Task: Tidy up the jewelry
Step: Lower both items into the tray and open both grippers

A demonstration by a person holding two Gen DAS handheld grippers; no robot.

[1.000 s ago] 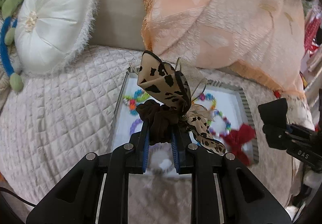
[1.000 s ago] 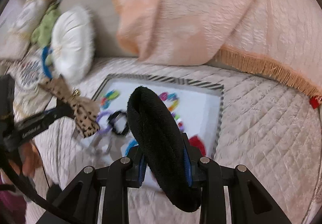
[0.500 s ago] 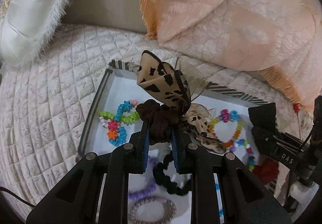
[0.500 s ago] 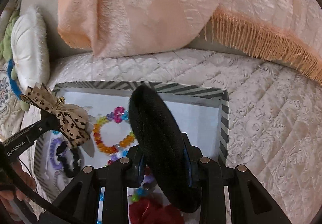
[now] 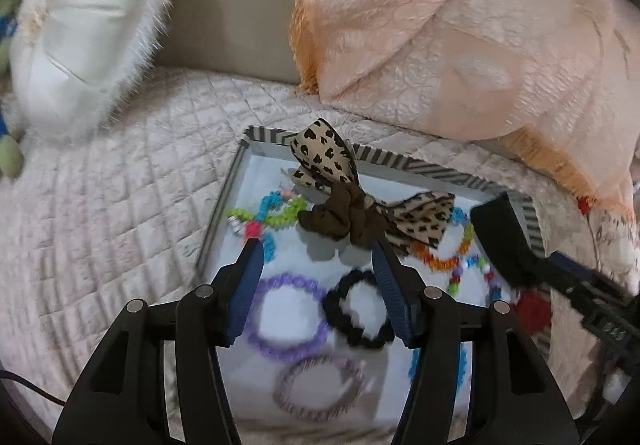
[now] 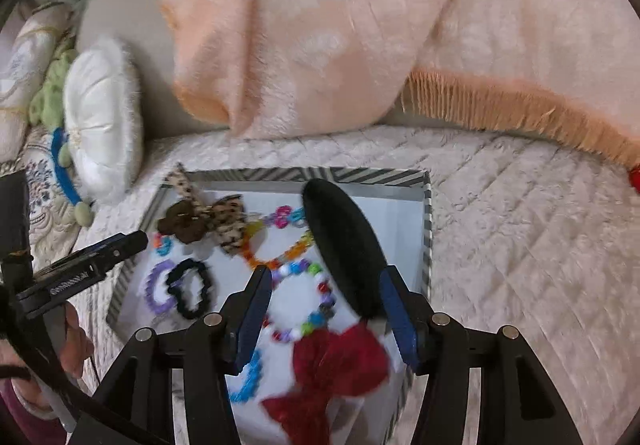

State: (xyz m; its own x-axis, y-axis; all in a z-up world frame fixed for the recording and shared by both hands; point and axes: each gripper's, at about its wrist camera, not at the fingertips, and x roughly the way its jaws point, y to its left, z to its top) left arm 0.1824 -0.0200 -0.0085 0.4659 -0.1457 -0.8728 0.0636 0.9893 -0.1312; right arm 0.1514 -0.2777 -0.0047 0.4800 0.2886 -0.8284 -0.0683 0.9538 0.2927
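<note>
A white tray with a striped rim [image 5: 400, 160] [image 6: 360, 175] lies on the quilted bed. My left gripper [image 5: 318, 259] is open above it. The leopard-print bow scrunchie [image 5: 352, 213] [image 6: 200, 219] lies free in the tray's far part, just beyond the left fingertips. My right gripper [image 6: 324, 281] is open; a black fuzzy scrunchie [image 6: 344, 245] [image 5: 500, 237] stands between its fingers, leaning against the right finger. Beaded bracelets [image 6: 300, 301], a purple ring [image 5: 286, 317], a black scrunchie [image 5: 356, 309] and a red bow [image 6: 332, 369] lie in the tray.
A peach fringed blanket [image 5: 460, 25] [image 6: 400, 25] is heaped behind the tray. A white round fluffy cushion [image 5: 80, 21] [image 6: 102, 117] sits at the back left. A hand [image 6: 60, 341] holds the left gripper at the left edge of the right wrist view.
Both grippers have opened. The leopard bow scrunchie has dropped out of the left gripper into the tray. The black scrunchie now sits loose between the right fingers, lower over the tray.
</note>
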